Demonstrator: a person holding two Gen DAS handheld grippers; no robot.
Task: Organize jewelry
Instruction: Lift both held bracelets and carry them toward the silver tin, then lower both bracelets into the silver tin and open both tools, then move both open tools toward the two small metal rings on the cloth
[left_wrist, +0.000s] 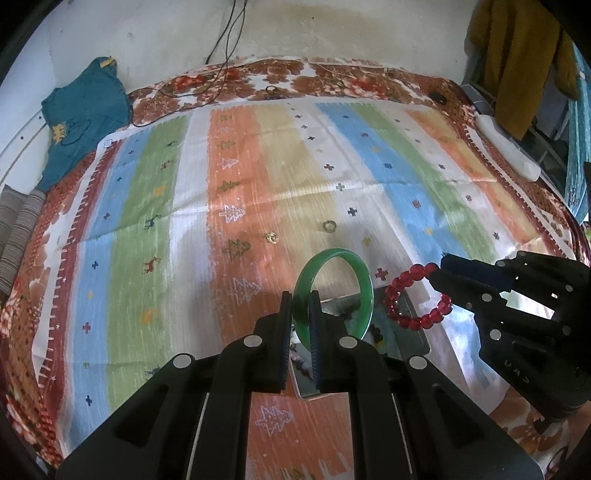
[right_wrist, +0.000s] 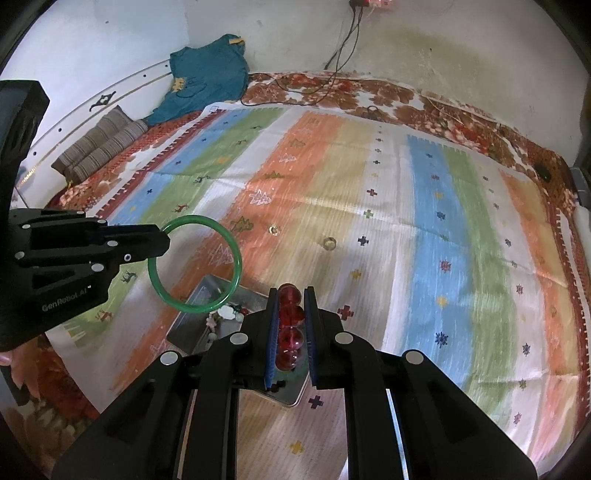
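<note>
My left gripper (left_wrist: 300, 301) is shut on a green bangle (left_wrist: 364, 284) and holds it upright above a shiny metal tray (left_wrist: 413, 317). My right gripper (right_wrist: 290, 295) is shut on a red bead bracelet (right_wrist: 290, 314), also above the tray (right_wrist: 192, 325). In the left wrist view the right gripper (left_wrist: 439, 271) holds the red bracelet (left_wrist: 413, 321) to the right of the bangle. In the right wrist view the left gripper (right_wrist: 164, 240) holds the bangle (right_wrist: 236, 258) at the left. Two small rings (left_wrist: 273, 237) (left_wrist: 328, 226) lie on the striped cloth beyond the tray, and also show in the right wrist view (right_wrist: 274, 230) (right_wrist: 328, 243). The tray holds some small pale trinkets (right_wrist: 227, 314).
A striped cloth (left_wrist: 258, 166) covers a floral bedspread (left_wrist: 332, 74). A teal garment (left_wrist: 81, 118) and striped cushions (right_wrist: 99, 147) lie at the far left by the wall. Cables (left_wrist: 221, 55) hang down the wall. A yellow garment (left_wrist: 517, 55) hangs at the right.
</note>
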